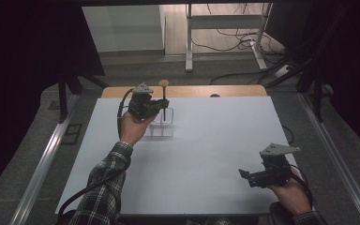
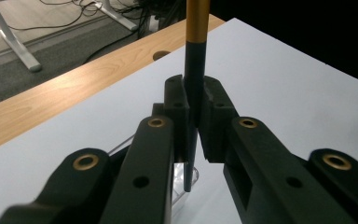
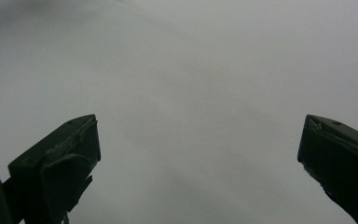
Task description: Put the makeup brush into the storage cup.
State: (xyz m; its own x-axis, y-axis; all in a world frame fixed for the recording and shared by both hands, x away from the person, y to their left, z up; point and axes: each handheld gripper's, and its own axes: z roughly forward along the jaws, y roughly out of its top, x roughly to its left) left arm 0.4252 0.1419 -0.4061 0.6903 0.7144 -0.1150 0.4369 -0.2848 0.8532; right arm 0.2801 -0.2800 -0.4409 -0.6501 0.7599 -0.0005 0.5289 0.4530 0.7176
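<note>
A slim brush (image 2: 195, 70) with a black handle, a gold band and a tan head (image 1: 163, 84) stands upright. My left gripper (image 2: 195, 119) is shut on its black handle, at the far left of the table (image 1: 164, 107). The brush's lower tip hangs at the rim of a clear plastic holder (image 1: 161, 127), which shows just below the jaws (image 2: 193, 179). I cannot tell whether the tip touches it. My right gripper (image 1: 244, 176) rests in a hand near the front right, its jaws wide open (image 3: 198, 154) over bare white surface.
A white mat (image 1: 206, 150) covers the table, with a wooden strip (image 1: 192, 91) and a round hole (image 2: 161, 55) along the far edge. Beyond stand white desk legs (image 1: 189, 42) and loose cables on the floor. Metal rails (image 1: 42, 159) run along both sides.
</note>
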